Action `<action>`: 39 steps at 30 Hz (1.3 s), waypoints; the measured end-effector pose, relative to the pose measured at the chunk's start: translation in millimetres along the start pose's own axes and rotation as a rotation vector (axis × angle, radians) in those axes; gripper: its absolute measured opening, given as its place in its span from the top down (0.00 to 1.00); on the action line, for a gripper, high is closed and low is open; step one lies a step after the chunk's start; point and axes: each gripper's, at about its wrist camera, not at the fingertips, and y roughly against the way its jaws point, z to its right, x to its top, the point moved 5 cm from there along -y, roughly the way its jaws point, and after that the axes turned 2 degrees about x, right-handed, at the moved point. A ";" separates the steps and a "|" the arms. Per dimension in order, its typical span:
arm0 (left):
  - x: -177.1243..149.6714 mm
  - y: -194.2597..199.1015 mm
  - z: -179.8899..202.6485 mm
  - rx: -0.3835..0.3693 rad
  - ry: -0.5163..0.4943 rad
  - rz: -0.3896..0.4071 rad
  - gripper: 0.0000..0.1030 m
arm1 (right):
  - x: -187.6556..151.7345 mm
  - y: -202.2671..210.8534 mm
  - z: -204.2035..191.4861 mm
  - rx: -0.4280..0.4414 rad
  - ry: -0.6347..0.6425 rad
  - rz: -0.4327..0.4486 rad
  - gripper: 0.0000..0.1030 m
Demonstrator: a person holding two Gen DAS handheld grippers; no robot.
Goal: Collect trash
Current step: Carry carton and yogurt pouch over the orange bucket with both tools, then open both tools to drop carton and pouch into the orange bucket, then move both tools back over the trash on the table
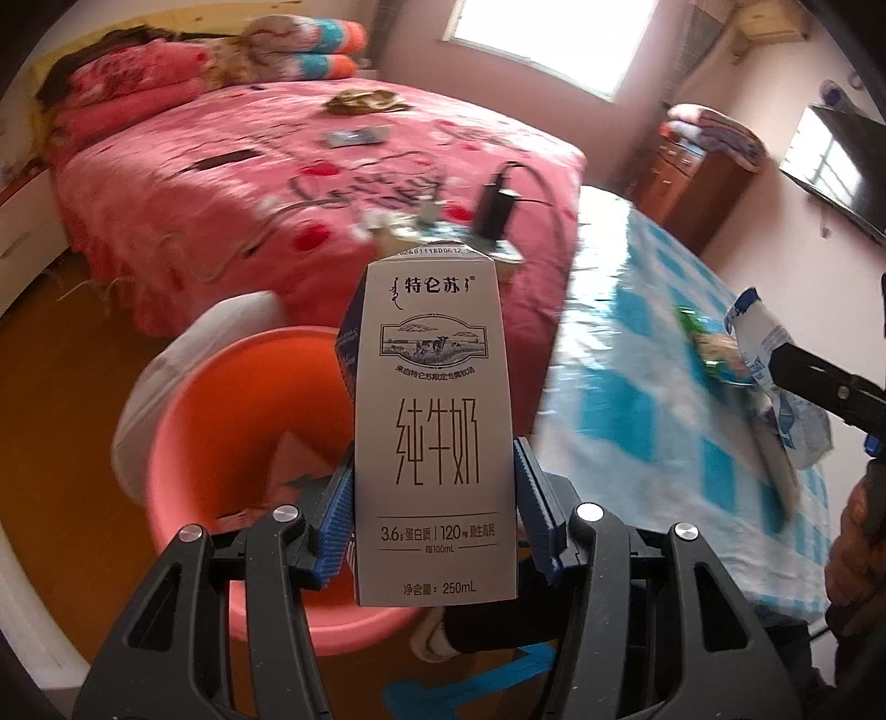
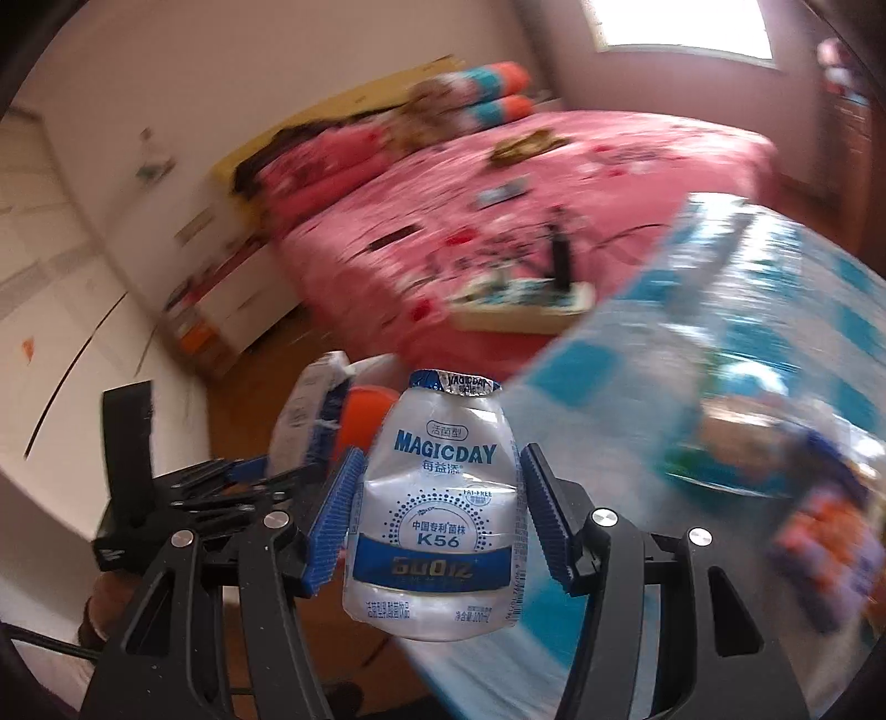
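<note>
Behind the left gripper (image 1: 434, 509) a pink-covered bed (image 1: 310, 183) fills the room from 10 to 1 o'clock, strewn with small items — a black charger (image 1: 495, 207) with its cable near the foot and a brownish wrapper (image 1: 362, 101) farther up. Folded quilts (image 1: 310, 44) are stacked at the head. An orange basin (image 1: 221, 443) stands on the wooden floor directly beyond the gripper, at 9 o'clock of the milk carton (image 1: 434, 426), with scraps of paper inside; nothing lies between carton and basin. At 3 o'clock runs the counter (image 1: 664, 343), under a blue-and-white checked cloth, carrying a blurred plate of food (image 1: 714, 354).

The right wrist view is smeared by motion; the items on the counter (image 2: 747, 310) at 3 o'clock are unreadable blobs of colour. The basin (image 2: 365, 415) shows only as an orange sliver behind the drink bottle (image 2: 437, 515), and the carton (image 2: 302, 421) and left gripper (image 2: 260, 476) sit at 9 o'clock, partly cut by the bottle.

The left gripper, angled downward, is clenched on the upright milk carton, blue pads pressing its lower sides. The right gripper (image 2: 437, 520), also tilted down, grasps the crumpled white drink bottle at its middle, foil lid uppermost. In the left view that right gripper (image 1: 775, 371) enters from 3 o'clock over the counter's edge with the bottle (image 1: 775, 354) — a sleeve (image 1: 855, 537) shows below it.
</note>
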 end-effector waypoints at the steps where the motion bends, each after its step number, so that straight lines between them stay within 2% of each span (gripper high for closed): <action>1: -1.5 -1.4 -6.7 0.009 0.012 -0.003 0.47 | 1.8 -9.1 -8.7 0.014 0.014 -0.012 0.42; 6: -12.9 -10.6 -44.2 0.069 0.073 -0.026 0.47 | 9.0 -58.4 -60.2 0.088 0.103 -0.078 0.42; 12: -26.2 -22.6 -73.3 0.109 0.135 -0.058 0.47 | 8.1 -108.6 -98.9 0.109 0.181 -0.134 0.42; 14: -30.8 -28.7 -82.6 0.137 0.156 -0.073 0.40 | 3.7 -117.0 -99.0 0.095 0.191 -0.141 0.40; 15: -31.5 -30.5 -85.2 0.149 0.161 -0.077 0.32 | 2.6 -120.5 -98.2 0.090 0.190 -0.147 0.34; 16: -33.3 -31.3 -89.9 0.174 0.167 -0.077 0.28 | 0.4 -123.1 -96.6 0.083 0.182 -0.149 0.30; 17: -34.7 -31.6 -93.5 0.198 0.169 -0.079 0.27 | -0.6 -123.1 -94.4 0.076 0.172 -0.143 0.24; 20: -34.4 -30.3 -94.3 0.199 0.176 -0.077 0.26 | -2.7 -112.6 -84.4 0.084 0.143 -0.115 0.19; 22: -32.0 -28.4 -92.0 0.222 0.168 -0.068 0.21 | -3.4 -102.7 -77.7 0.055 0.143 -0.089 0.13; 24: -27.4 -25.1 -86.4 0.266 0.136 -0.047 0.18 | -5.3 -89.7 -73.4 0.032 0.150 -0.060 0.13; 30: -13.7 -17.1 -61.6 0.304 0.064 -0.016 0.17 | -13.8 -62.8 -53.8 -0.051 0.153 -0.011 0.13; 33: -7.6 -12.1 -49.1 0.313 0.037 0.000 0.17 | -19.8 -46.6 -41.5 -0.098 0.145 0.013 0.13; 39: 7.2 -4.4 -15.9 0.319 -0.029 0.038 0.14 | -28.0 -18.9 -20.3 -0.135 0.107 0.057 0.10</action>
